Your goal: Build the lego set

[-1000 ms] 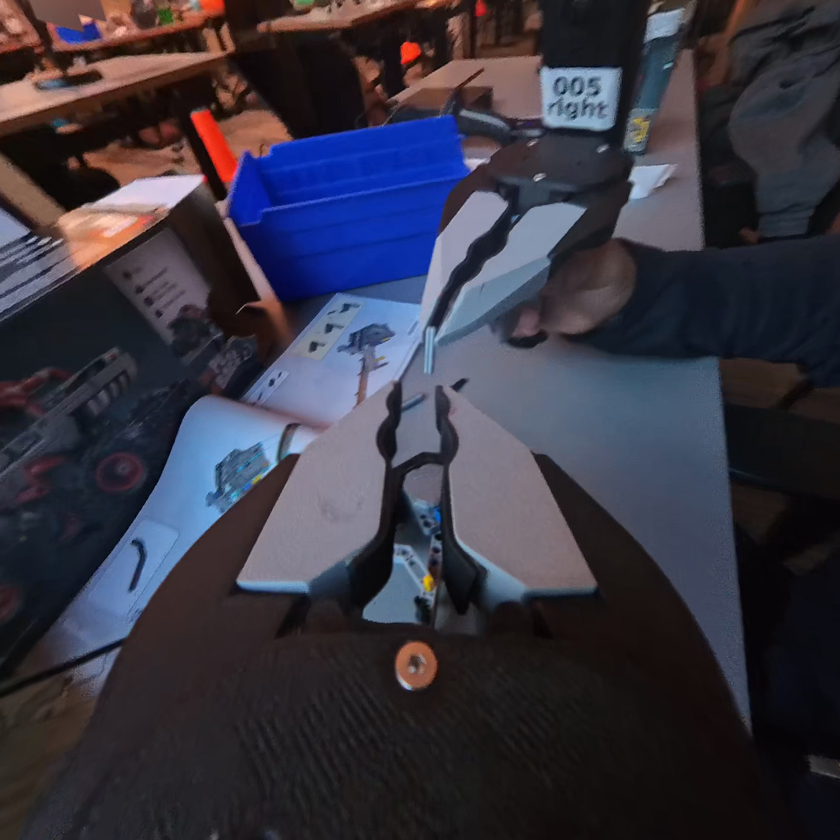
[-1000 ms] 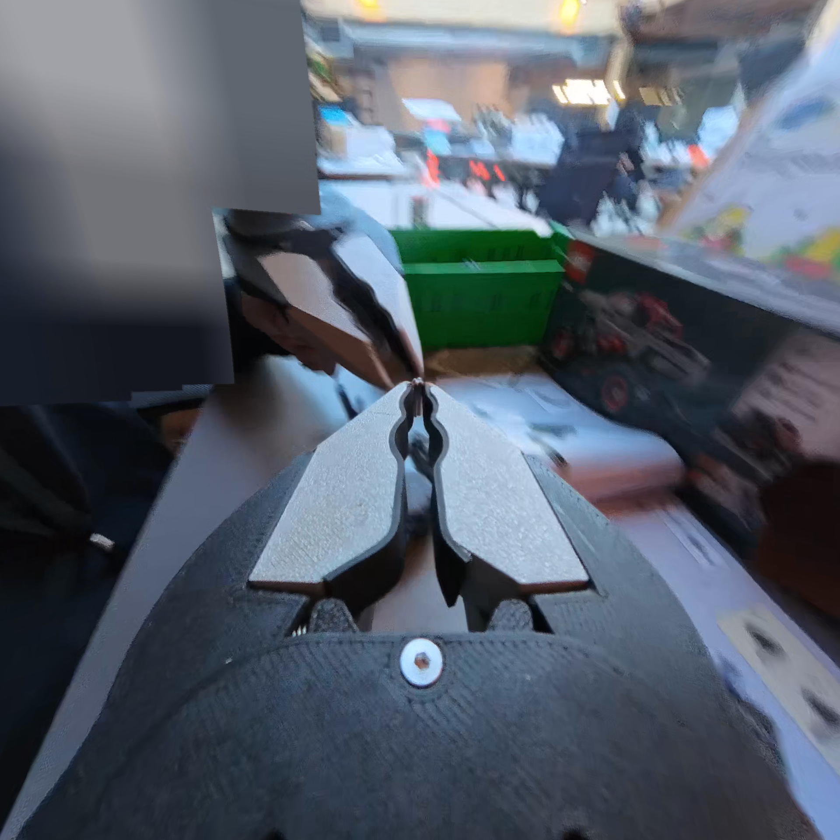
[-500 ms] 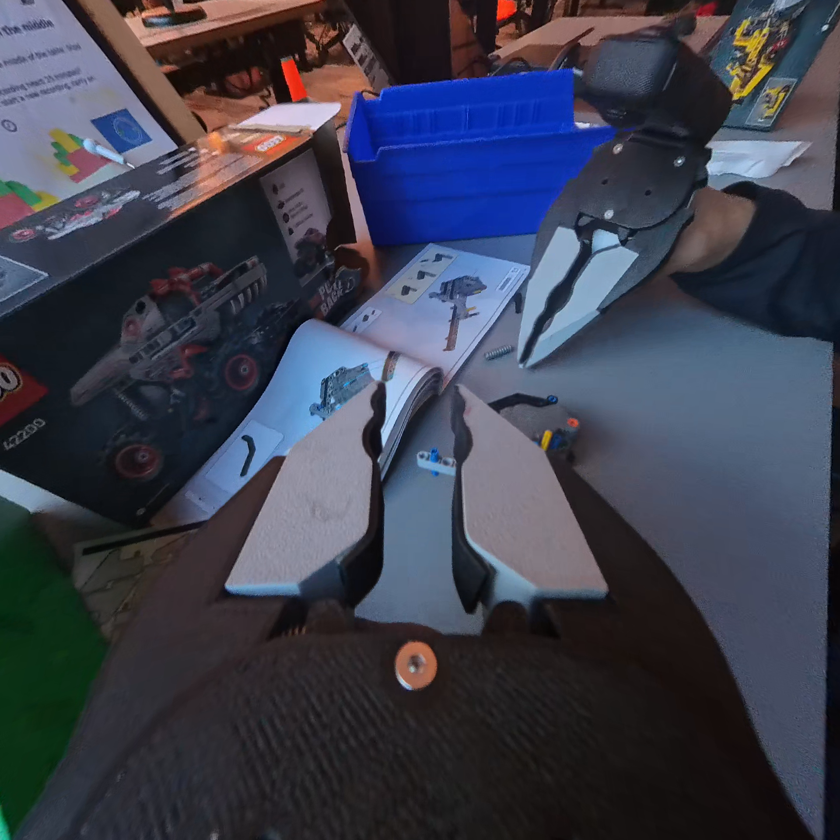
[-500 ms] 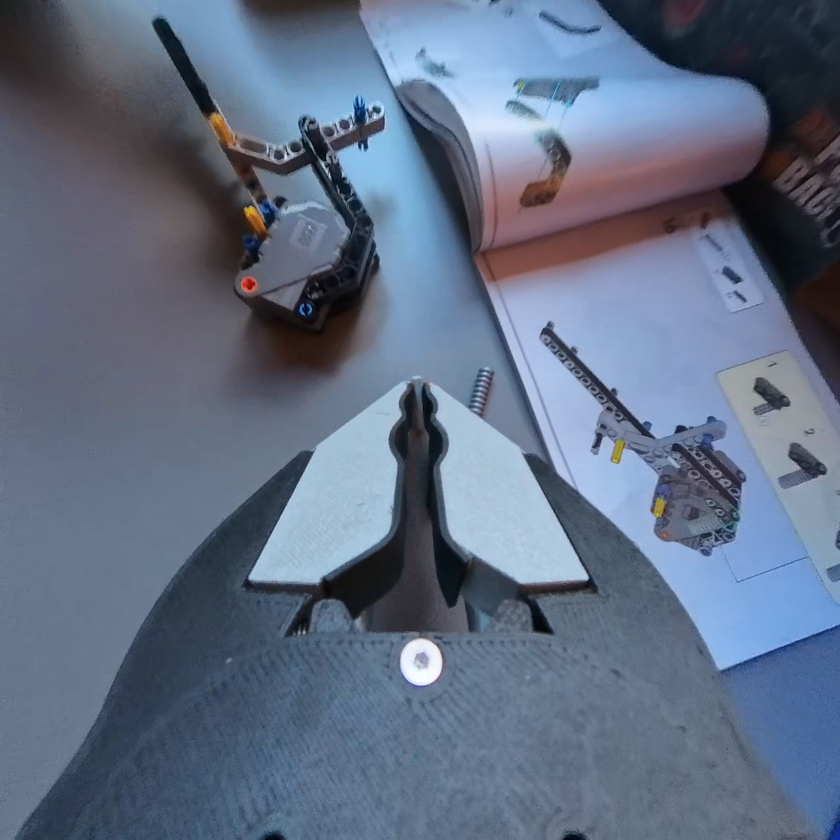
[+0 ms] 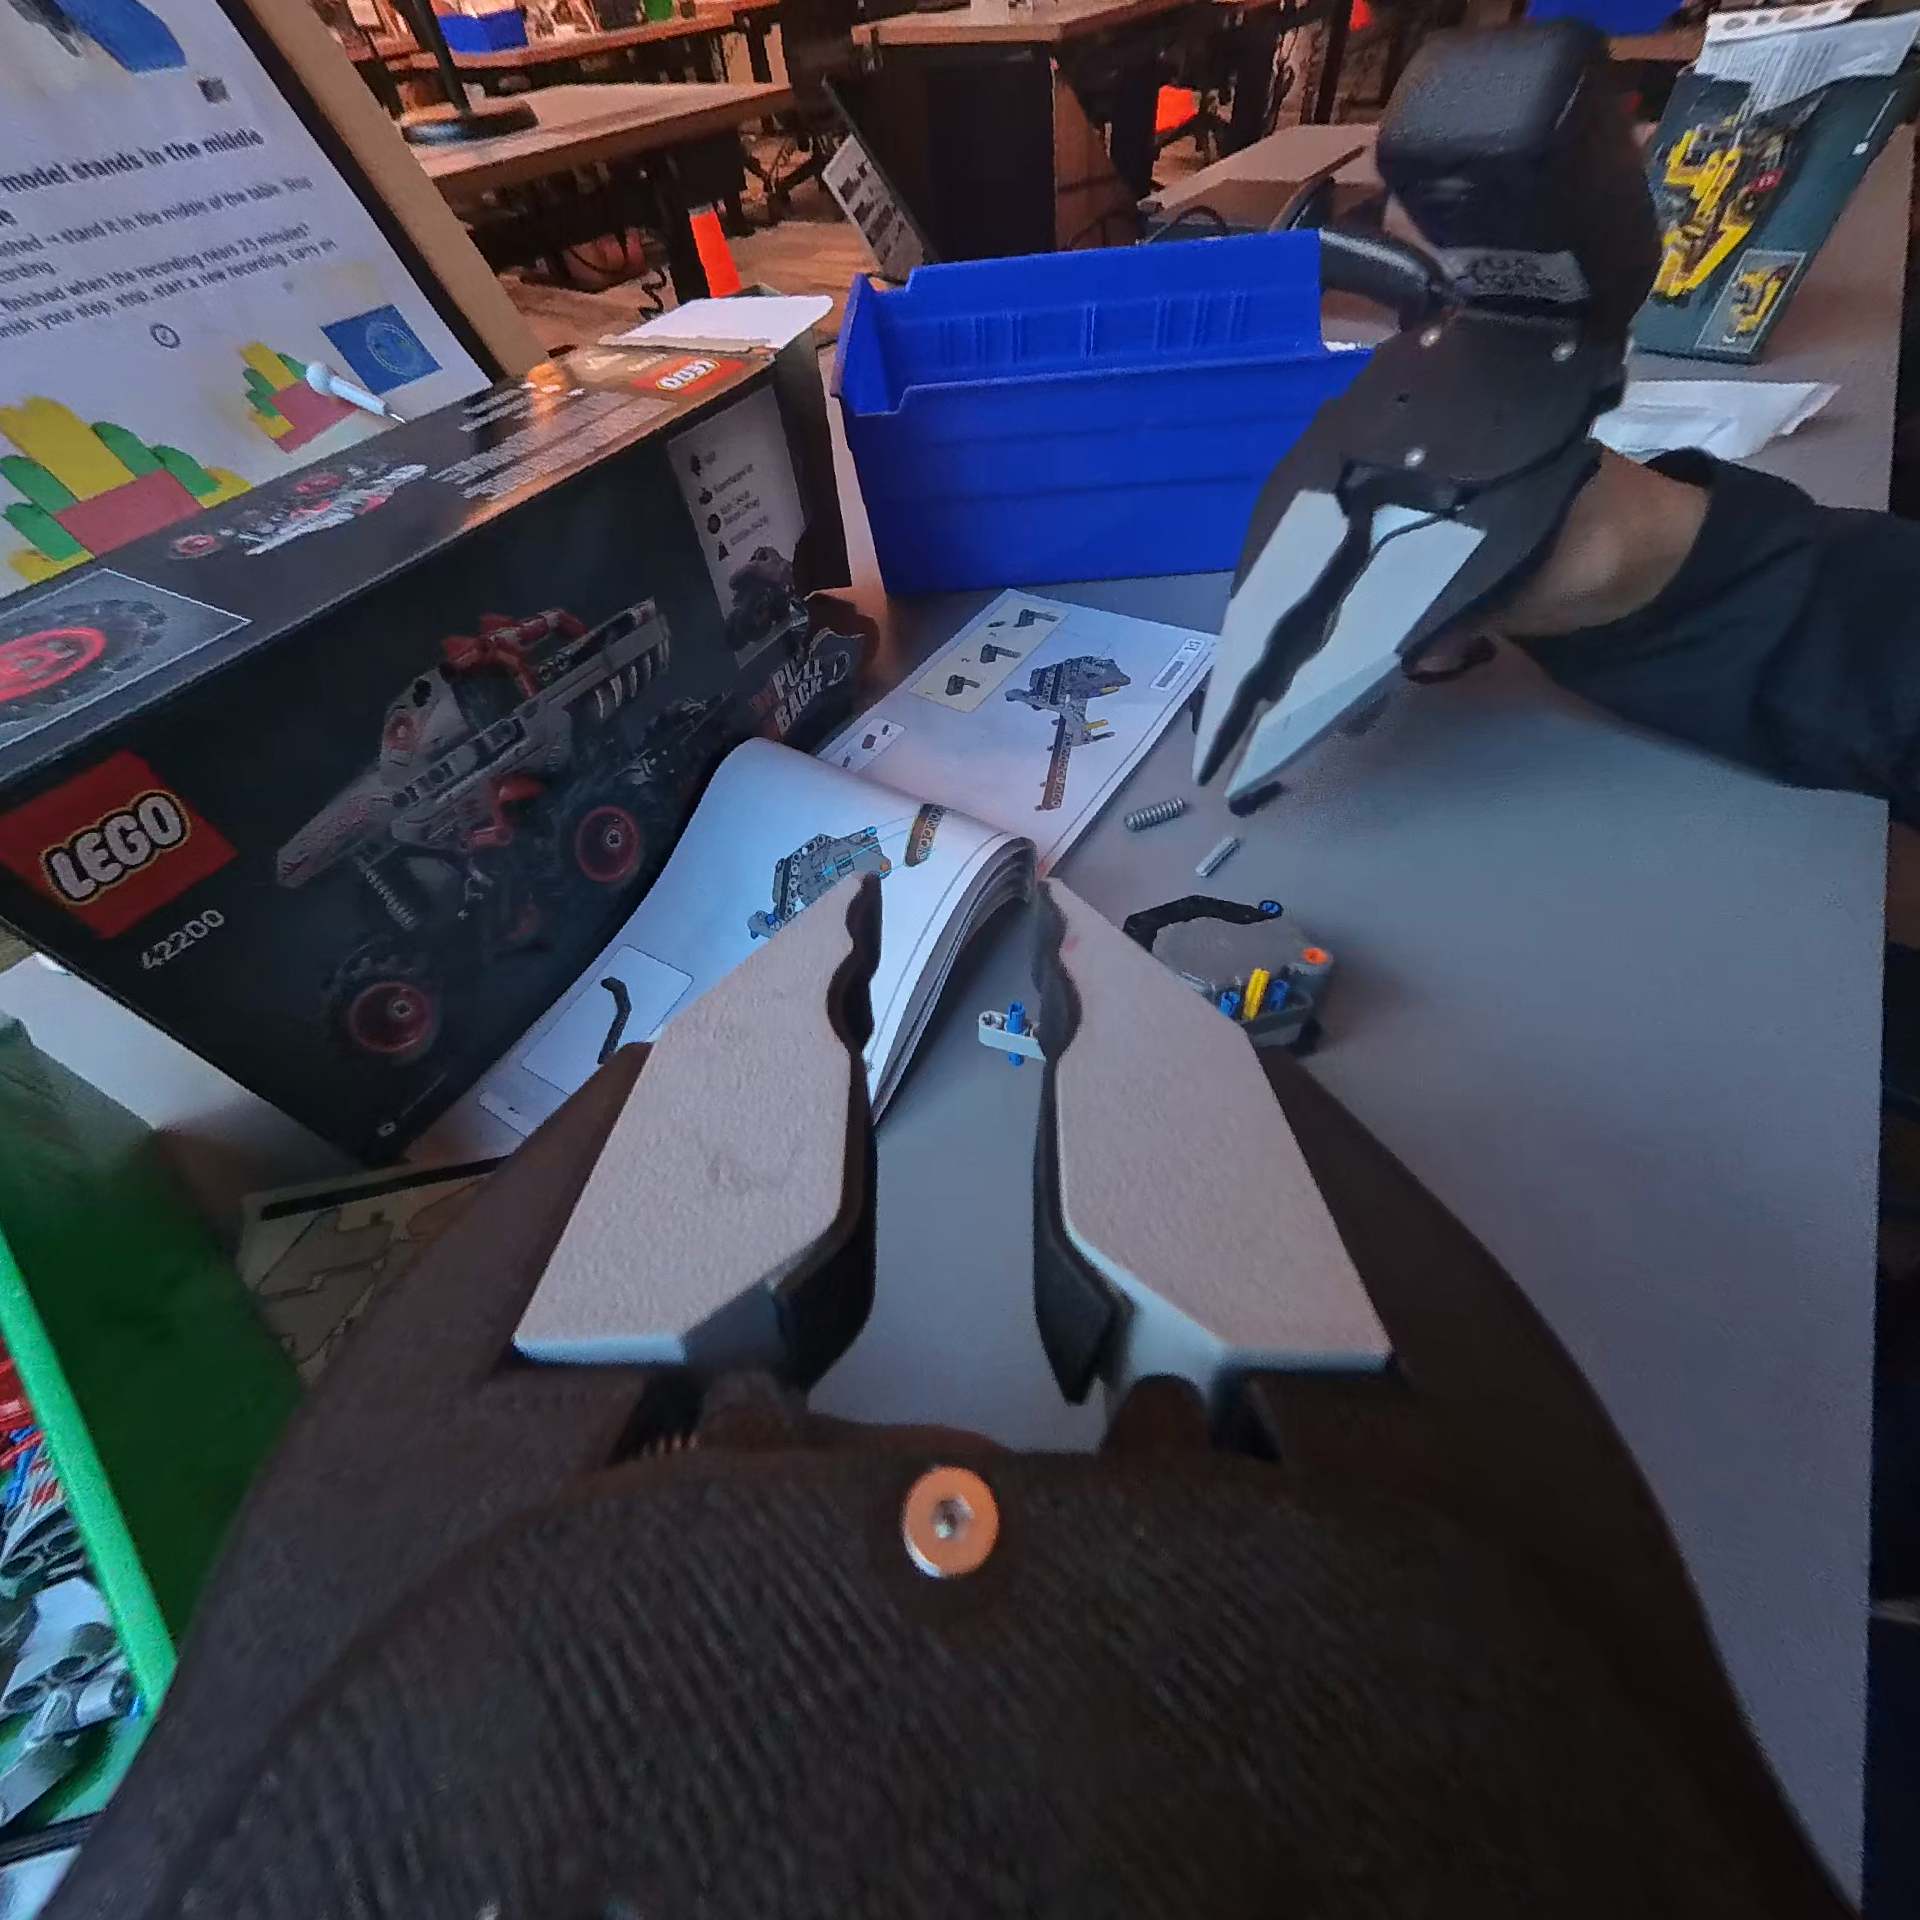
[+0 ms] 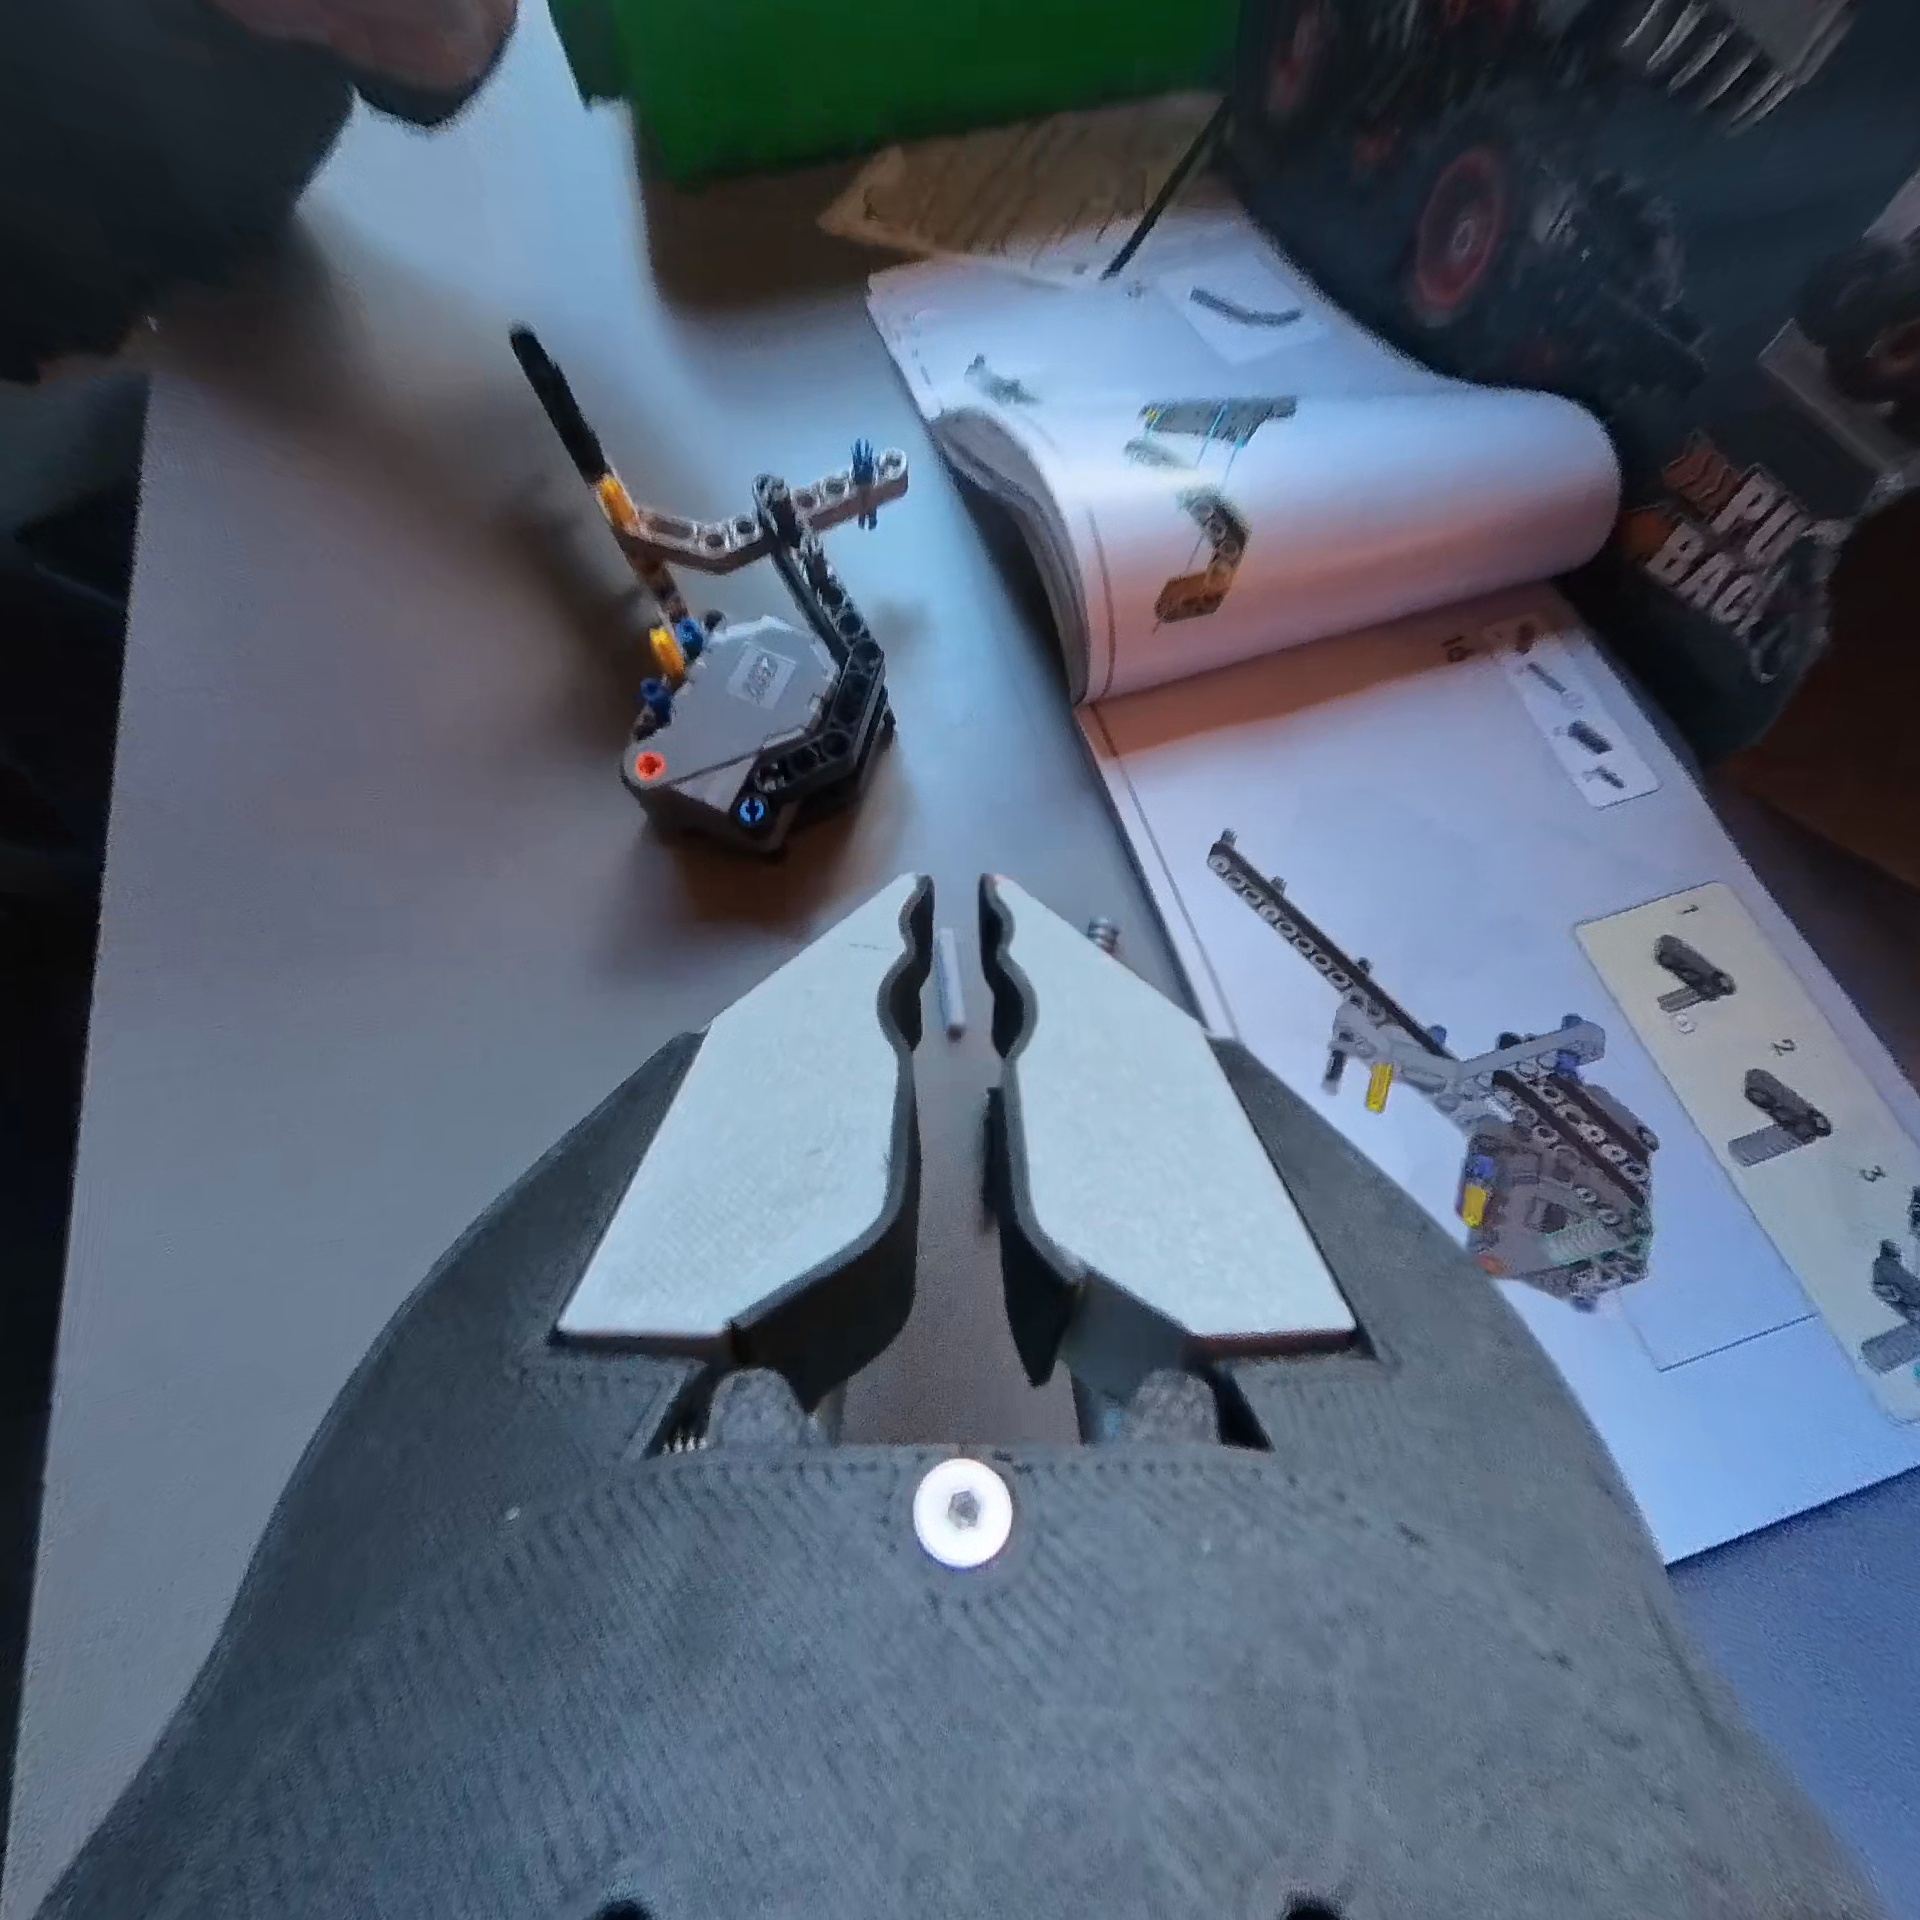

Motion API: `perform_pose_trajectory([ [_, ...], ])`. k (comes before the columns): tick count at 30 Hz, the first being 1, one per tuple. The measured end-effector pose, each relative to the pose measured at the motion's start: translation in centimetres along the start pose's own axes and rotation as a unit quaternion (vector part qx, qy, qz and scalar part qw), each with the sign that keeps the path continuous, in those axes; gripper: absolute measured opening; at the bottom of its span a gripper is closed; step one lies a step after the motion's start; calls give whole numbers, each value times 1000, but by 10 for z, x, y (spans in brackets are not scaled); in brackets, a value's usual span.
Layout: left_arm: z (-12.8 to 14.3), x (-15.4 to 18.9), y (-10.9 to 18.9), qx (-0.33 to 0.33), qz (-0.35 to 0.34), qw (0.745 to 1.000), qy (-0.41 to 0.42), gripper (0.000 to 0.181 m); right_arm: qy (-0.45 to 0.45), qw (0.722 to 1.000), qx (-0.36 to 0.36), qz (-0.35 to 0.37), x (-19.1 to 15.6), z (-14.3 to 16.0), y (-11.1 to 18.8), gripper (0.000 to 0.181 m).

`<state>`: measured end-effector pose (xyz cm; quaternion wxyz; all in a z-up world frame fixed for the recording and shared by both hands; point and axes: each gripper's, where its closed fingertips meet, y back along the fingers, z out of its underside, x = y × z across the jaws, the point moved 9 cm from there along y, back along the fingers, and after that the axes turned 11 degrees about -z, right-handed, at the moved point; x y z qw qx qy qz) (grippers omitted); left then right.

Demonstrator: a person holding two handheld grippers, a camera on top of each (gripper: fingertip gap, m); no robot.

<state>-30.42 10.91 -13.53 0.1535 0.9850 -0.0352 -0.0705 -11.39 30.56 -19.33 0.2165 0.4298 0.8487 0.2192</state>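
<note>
The partly built lego assembly (image 6: 758,707), a grey block with black and grey beams, stands on the grey table (image 6: 364,935); it also shows in the left wrist view (image 5: 1226,966). My left gripper (image 5: 954,914) is open and empty, above and short of the assembly. My right gripper (image 6: 954,891) is slightly open, tips down near the table. A small grey axle (image 6: 949,982) lies loose on the table between its fingers, and shows in the left wrist view (image 5: 1216,857) below the right gripper (image 5: 1231,790). A small metal spring (image 6: 1103,928) lies beside it.
The open instruction booklet (image 6: 1351,644) lies right of the assembly. The black lego box (image 5: 364,748) stands behind it, and a blue bin (image 5: 1081,416) is at the back. A green bin (image 5: 62,1455) with loose parts is at the near left. Across from one pair of fingers to the other is roughly 15 cm.
My left gripper opened, let go of the assembly and drew back. My right gripper came down to the table and opened, leaving the grey axle lying there.
</note>
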Motion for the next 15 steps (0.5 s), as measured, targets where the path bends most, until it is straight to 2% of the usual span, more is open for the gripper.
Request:
perform_pose_trajectory([
  [7, 0, 1, 0, 5, 2, 1000, 6, 25, 16, 986, 149, 79, 8, -14, 36, 12],
  [10, 1, 2, -1, 7, 6, 1000, 9, 25, 24, 974, 190, 121, 10, -16, 50, 16],
  [15, 2, 7, -2, 7, 12, 1000, 3, 25, 22, 959, 244, 145, 10, -18, 65, 24],
])
